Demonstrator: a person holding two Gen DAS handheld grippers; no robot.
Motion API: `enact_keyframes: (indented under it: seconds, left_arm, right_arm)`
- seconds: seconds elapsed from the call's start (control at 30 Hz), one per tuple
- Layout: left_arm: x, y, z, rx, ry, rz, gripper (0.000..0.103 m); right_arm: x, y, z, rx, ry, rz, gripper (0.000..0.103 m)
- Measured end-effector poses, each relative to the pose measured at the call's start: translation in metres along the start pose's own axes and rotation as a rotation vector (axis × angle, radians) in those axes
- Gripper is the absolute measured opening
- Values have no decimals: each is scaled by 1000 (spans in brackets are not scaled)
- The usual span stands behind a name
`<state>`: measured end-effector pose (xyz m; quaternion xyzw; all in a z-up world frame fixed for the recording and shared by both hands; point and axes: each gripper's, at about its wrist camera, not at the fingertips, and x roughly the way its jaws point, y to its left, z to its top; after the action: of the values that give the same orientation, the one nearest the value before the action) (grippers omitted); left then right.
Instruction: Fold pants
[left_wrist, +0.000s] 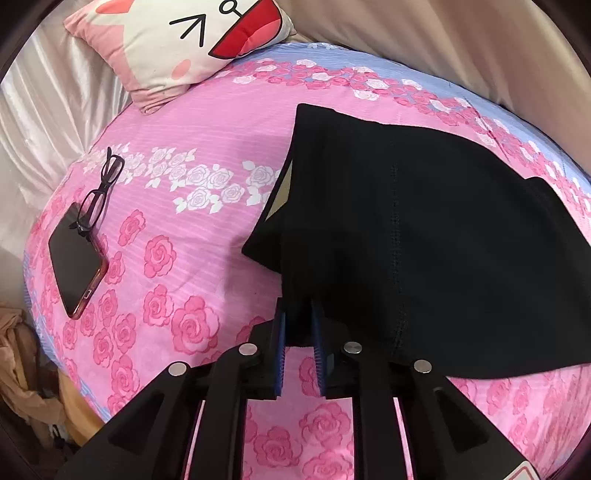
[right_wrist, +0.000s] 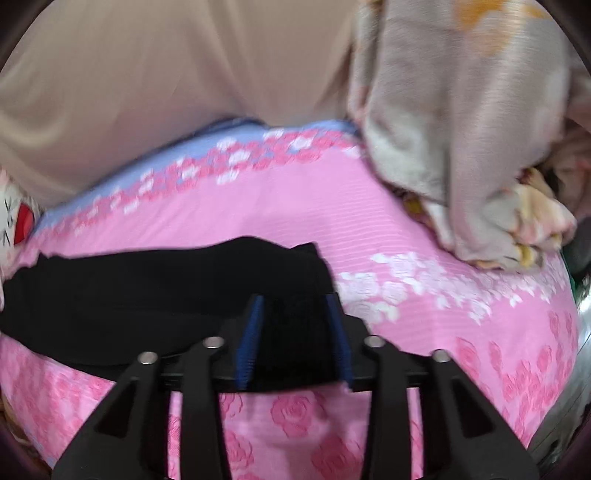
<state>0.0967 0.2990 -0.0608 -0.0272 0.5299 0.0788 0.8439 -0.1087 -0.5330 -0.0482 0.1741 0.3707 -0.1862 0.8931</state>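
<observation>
The pants (left_wrist: 424, 236) are plain black. The bedsheet (left_wrist: 184, 229) is pink with darker pink and white roses and a pale blue border. The pillow (left_wrist: 177, 40) is pink, white and red. The blurred blanket (right_wrist: 461, 122) looks grey-beige.

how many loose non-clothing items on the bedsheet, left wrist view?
3: a pillow at the far left corner, glasses near the left edge, and a phone just below them, the glasses' tips overlapping it. The black pants could hide more.
</observation>
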Motion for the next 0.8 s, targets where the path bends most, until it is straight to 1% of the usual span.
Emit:
enact_keyframes:
  seconds: [0.03, 0.07, 0.1, 0.13, 0.17, 0.2, 0.27, 0.3, 0.33, 0.37, 0.4, 0.43, 0.47, 0.5, 0.53, 0.57, 0.6, 0.63, 0.67, 0.7, 0.73, 0.77, 0.8]
  left_arm:
    - [-4, 2, 0, 0, -5, 5, 19]
    - [-11, 7, 0, -2, -22, 36, 20]
    - [-19, 14, 1, -16, -40, 76, 22]
    - [-24, 19, 2, -31, -54, 99, 27]
    - [-32, 28, 6, -61, -74, 129, 28]
    - [-38, 33, 8, -77, -86, 141, 28]
    - [-52, 28, 19, -68, -128, 164, 28]
    - [-57, 21, 24, -56, -147, 164, 28]
    - [-61, 8, 30, -45, -172, 147, 30]
    - [-60, -2, 33, -41, -177, 118, 34]
    - [-56, -16, 37, -38, -172, 79, 49]
    - [-49, -26, 40, -36, -163, 54, 60]
    - [-37, -43, 42, -16, -142, 27, 61]
    - [-25, -54, 42, 1, -121, 29, 61]
    - [-13, -64, 42, 21, -96, 40, 61]
    - [4, -72, 40, 44, -68, 56, 61]
    - [19, -75, 39, 51, -36, 81, 60]
    - [30, -73, 38, 46, -21, 105, 60]
    - [33, -71, 38, 41, -25, 106, 60]
    - [32, -68, 37, 39, -38, 103, 63]
    - [32, -64, 41, 36, -47, 131, 63]
    - [32, -61, 43, 36, -48, 130, 63]
    - [33, -58, 46, 34, -47, 116, 63]
  right_arm:
    - [-8, -6, -3, 17, -14, -2, 52]
    - [-16, -11, -5, 33, -30, -8, 52]
    - [-28, -18, -7, 57, -46, -14, 52]
    - [-34, -23, -9, 76, -53, -10, 53]
    - [-40, -26, -9, 89, -62, -9, 53]
    - [-44, -27, -8, 95, -72, -6, 53]
    - [-39, -24, -1, 94, -66, 5, 53]
    - [-32, -21, 3, 91, -53, 5, 53]
    - [-20, -16, 7, 79, -30, 10, 53]
    - [-10, -14, 9, 70, -13, 11, 53]
    - [7, -12, 11, 65, 19, 9, 53]
    - [19, -11, 12, 64, 41, 10, 53]
    - [32, -10, 13, 64, 63, 13, 52]
    - [47, -8, 14, 56, 88, 4, 52]
    - [57, -4, 13, 38, 107, -6, 32]
    - [62, 0, 13, 21, 120, -7, 19]
    - [62, 7, 16, -4, 115, -30, 14]
    - [53, 13, 19, -27, 88, -25, 10]
    - [35, 21, 25, -49, 24, -9, 10]
    - [21, 25, 30, -58, -19, -9, 10]
    - [5, 28, 36, -68, -69, -17, 10]
    - [-2, 28, 41, -82, -88, -46, 13]
    - [2, 25, 42, -100, -70, -94, 16]
